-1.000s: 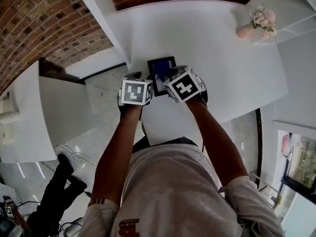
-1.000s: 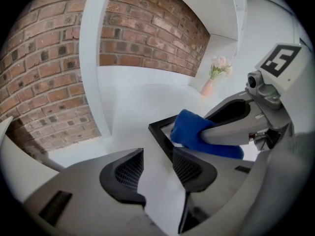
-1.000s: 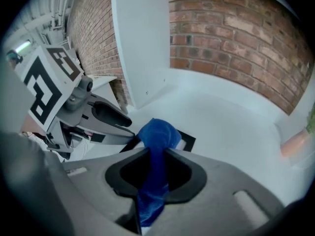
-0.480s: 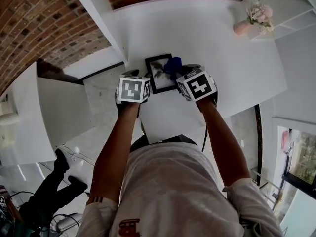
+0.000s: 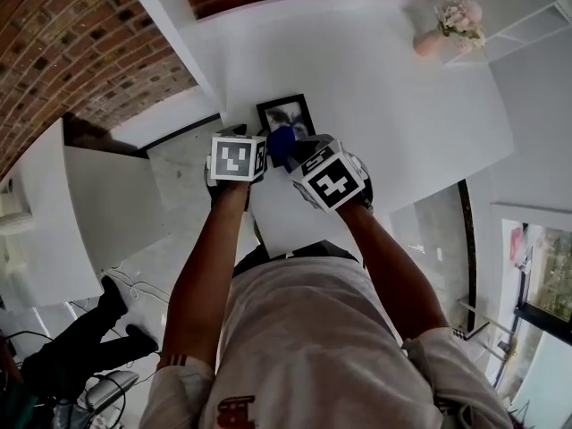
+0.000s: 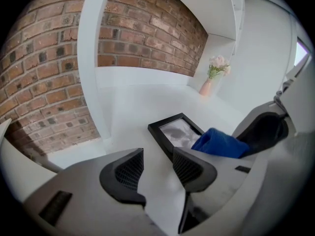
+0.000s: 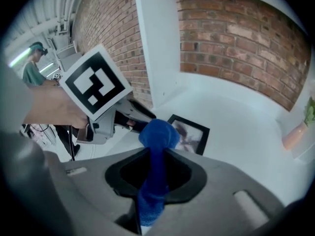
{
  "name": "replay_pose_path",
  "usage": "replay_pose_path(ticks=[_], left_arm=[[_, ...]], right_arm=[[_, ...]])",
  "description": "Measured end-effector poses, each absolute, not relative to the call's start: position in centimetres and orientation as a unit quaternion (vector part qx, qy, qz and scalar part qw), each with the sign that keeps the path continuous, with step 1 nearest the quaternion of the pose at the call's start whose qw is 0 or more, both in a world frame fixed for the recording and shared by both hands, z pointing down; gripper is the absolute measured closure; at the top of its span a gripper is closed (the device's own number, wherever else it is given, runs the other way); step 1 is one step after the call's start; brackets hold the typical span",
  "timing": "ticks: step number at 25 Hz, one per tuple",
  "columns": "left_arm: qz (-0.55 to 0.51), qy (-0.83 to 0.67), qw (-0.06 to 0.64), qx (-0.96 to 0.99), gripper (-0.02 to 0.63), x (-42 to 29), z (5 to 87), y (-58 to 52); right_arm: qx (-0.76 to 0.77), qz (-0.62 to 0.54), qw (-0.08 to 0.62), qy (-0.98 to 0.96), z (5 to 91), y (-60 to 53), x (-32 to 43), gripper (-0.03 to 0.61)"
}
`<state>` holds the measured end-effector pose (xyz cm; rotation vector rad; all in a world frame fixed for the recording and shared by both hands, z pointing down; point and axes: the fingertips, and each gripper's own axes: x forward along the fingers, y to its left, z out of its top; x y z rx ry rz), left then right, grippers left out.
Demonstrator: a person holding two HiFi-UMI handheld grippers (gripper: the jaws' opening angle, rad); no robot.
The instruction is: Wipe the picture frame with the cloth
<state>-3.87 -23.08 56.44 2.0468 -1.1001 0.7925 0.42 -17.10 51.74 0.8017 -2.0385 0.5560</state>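
Right gripper [image 7: 156, 173] is clamped on the blue cloth [image 7: 158, 134]. Left gripper [image 6: 156, 166] has its jaws slightly apart, empty. Picture frame [image 5: 286, 114] lies flat on the white table [image 5: 384, 88], just ahead of the cloth's bunched tip, with its long axis pointing away from the person. Contact is unclear. The right gripper's cloth is nearest. One frame, one cloth, one flower vase [image 5: 438, 34].

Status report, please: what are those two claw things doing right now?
Right gripper shut on blue cloth. Left gripper open, empty. Picture frame flat on table, unobstructed.
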Motion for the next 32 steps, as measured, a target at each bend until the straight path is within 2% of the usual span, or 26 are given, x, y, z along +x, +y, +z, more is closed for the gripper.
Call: replay_pose_path(ticks=[10, 25, 32], left_arm=[[0.302, -0.421, 0.338, 0.786, 0.433, -3.8, 56.4, -23.0], [0.309, -0.422, 0.329, 0.786, 0.433, -3.8, 56.4, -23.1], [0.312, -0.422, 0.323, 0.787, 0.433, -3.7, 56.4, -23.0]], right_arm=[[0.297, 0.202, 0.47, -0.806, 54.1, -16.2, -0.2, 0.503], [0.372, 0.233, 0.465, -0.769, 54.1, -17.9, 7.9, 0.502], [0.389, 0.244, 0.442, -0.771, 53.6, -18.0, 9.2, 0.502]])
